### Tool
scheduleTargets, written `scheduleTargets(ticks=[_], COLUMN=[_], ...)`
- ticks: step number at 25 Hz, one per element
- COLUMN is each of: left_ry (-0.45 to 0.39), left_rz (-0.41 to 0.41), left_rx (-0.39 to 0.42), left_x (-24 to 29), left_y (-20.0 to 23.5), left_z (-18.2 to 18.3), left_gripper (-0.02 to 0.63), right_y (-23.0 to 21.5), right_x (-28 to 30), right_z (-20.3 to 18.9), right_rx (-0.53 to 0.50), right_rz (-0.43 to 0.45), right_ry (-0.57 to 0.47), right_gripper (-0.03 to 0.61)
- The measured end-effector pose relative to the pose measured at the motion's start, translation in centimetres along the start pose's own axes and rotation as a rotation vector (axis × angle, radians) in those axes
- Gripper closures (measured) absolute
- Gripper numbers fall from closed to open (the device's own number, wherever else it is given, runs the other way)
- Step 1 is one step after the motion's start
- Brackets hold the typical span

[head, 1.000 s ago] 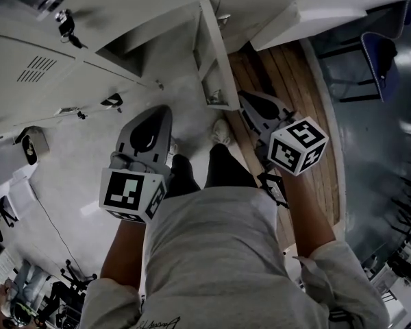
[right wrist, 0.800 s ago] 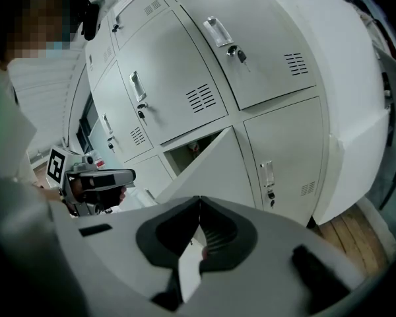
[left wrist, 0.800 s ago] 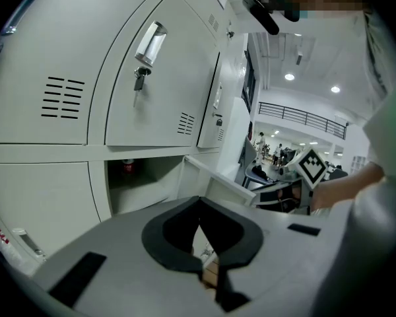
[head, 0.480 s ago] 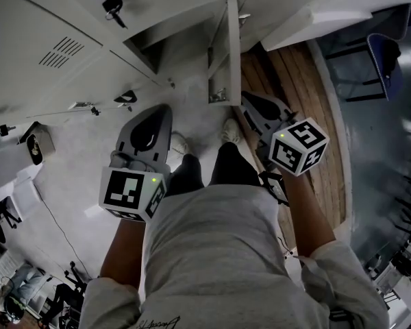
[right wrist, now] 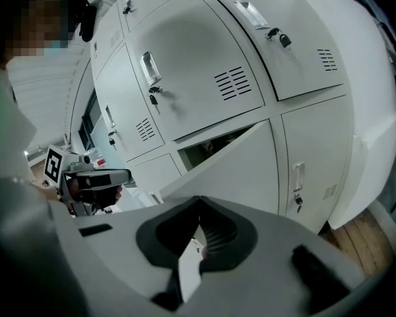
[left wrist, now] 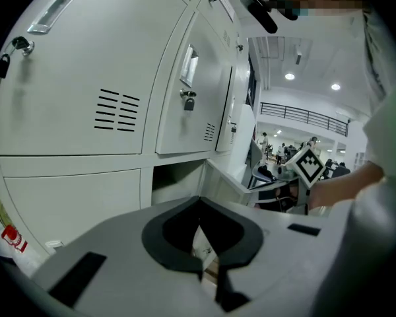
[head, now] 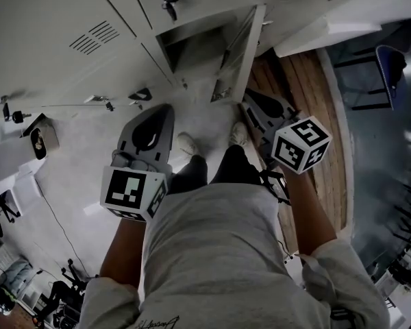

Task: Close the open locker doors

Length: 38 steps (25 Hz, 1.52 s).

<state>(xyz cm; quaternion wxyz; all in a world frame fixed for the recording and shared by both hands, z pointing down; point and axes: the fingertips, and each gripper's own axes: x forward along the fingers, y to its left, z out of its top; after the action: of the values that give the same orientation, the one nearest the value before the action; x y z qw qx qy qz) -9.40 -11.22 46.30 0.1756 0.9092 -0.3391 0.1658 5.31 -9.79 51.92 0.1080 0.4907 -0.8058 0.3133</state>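
Locker door [head: 237,52] in the bottom row hangs open at 12 o'clock, so nothing is closed yet.

Nearest, the person's shoes [head: 187,142] stand on the pale floor [head: 75,163]. The left gripper [head: 157,112] at 10 o'clock and the right gripper [head: 253,104] at 2 o'clock are both held low. Each has its fingers clenched tip to tip around nothing. The right gripper sits just beside the door's free edge, though the pictures do not show whether they touch. The left is well apart from it. Beyond them the door swings out from its dark compartment [head: 192,46]. The surrounding lockers [head: 68,26] appear shut. Judging from this, the push that shuts the door is what remains.
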Motion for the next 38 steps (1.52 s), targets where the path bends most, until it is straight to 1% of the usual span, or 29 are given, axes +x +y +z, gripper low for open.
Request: scheduleTargets(ticks=[11, 15, 22, 28, 38], left_ry=[-0.020, -0.031, -0.039, -0.057, -0.066], left_rz=[0.032, 0.049, 0.063, 0.099, 0.158], left_rx=[0.003, -0.008, -0.022, -0.056, -0.079], left_x=[-2.0, -2.2, -1.7, -1.2, -0.3], left_y=[4.6, 6.0, 6.5, 7.2, 7.6], left_z=[0.6, 0.9, 1.6, 2.2, 3.0], left_gripper=[0.598, 0.598, 0.598, 0.598, 0.598], right_y=[2.5, 2.8, 3.3, 3.5, 3.7], right_x=[4.5, 5.7, 7.2, 8.7, 11.0], right_z=[1.8, 2.5, 3.6, 4.6, 6.1], right_rx=[-0.041, -0.056, -0.093, -0.110, -0.133], right_rz=[0.019, 0.026, 0.064, 0.109, 0.191], right_ry=[0.005, 0.013, 0.042, 0.066, 0.092], right_gripper=[0.551, 0.551, 0.551, 0.551, 0.551])
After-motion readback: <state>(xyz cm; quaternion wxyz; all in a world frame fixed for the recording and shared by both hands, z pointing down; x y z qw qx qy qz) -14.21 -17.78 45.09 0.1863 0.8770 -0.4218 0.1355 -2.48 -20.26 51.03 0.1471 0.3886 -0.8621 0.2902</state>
